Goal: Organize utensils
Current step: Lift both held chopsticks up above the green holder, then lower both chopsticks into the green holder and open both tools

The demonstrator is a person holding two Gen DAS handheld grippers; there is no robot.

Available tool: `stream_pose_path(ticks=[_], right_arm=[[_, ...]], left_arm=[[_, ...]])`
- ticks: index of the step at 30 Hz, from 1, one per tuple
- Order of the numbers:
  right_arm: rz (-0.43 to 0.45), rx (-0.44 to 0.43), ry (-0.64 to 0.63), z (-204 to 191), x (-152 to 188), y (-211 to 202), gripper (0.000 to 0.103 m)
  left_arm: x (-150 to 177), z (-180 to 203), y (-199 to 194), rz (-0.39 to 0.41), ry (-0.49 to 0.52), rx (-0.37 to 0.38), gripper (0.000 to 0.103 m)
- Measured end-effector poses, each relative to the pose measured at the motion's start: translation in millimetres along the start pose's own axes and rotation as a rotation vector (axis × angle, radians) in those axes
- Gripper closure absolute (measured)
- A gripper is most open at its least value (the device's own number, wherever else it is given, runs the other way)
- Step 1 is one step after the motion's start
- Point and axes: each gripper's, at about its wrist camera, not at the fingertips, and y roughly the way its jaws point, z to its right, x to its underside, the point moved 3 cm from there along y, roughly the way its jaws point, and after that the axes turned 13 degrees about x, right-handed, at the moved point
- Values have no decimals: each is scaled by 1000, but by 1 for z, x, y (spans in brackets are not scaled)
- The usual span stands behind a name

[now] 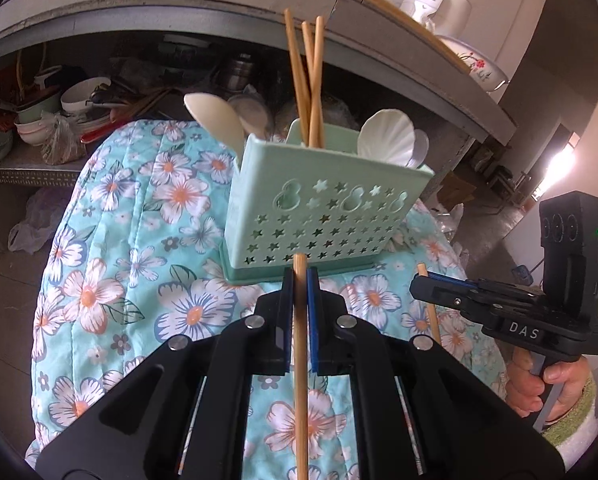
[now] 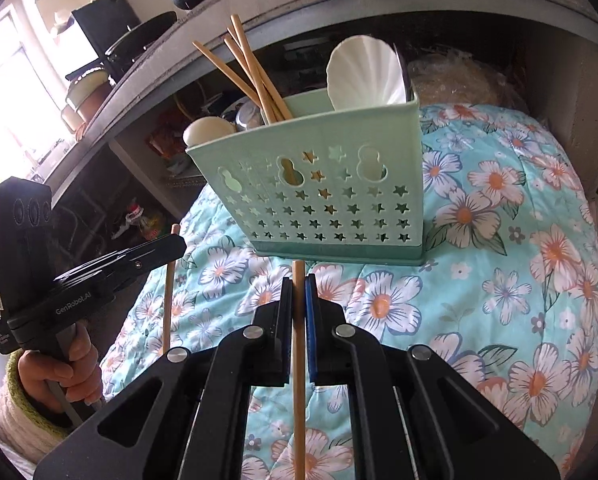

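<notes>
A mint green utensil holder (image 1: 319, 208) with star cut-outs stands on a floral quilt; it also shows in the right wrist view (image 2: 331, 192). It holds several wooden chopsticks (image 1: 309, 80) and white spoons (image 1: 385, 136). My left gripper (image 1: 299, 280) is shut on a wooden chopstick (image 1: 300, 380), held upright just in front of the holder's base. My right gripper (image 2: 299, 284) is shut on another wooden chopstick (image 2: 297, 380), also in front of the holder. The right gripper shows in the left wrist view (image 1: 425, 280), and the left gripper shows in the right wrist view (image 2: 175, 240).
The floral quilt (image 1: 139, 260) covers a rounded surface. Behind it a grey shelf (image 1: 219, 12) overhangs a cluttered recess with bowls (image 1: 83, 96) and pots. A white appliance (image 1: 431, 0) and a flowered dish (image 1: 475, 64) sit on top.
</notes>
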Motion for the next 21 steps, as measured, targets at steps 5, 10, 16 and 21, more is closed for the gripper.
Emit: stream_pose_path(ticks=[5, 10, 16, 21], right_arm=[[45, 4, 2, 0, -4, -21, 97], [104, 7, 12, 3, -8, -46, 97], [195, 24, 18, 4, -21, -81, 97], [275, 26, 9, 3, -42, -111, 97]], left_arm=[[-6, 18, -24, 45, 20, 27, 97], [-13, 34, -46, 91, 53, 40, 97], [-28, 60, -76, 170, 118, 52, 97], [-55, 81, -98, 252, 179, 59, 97]])
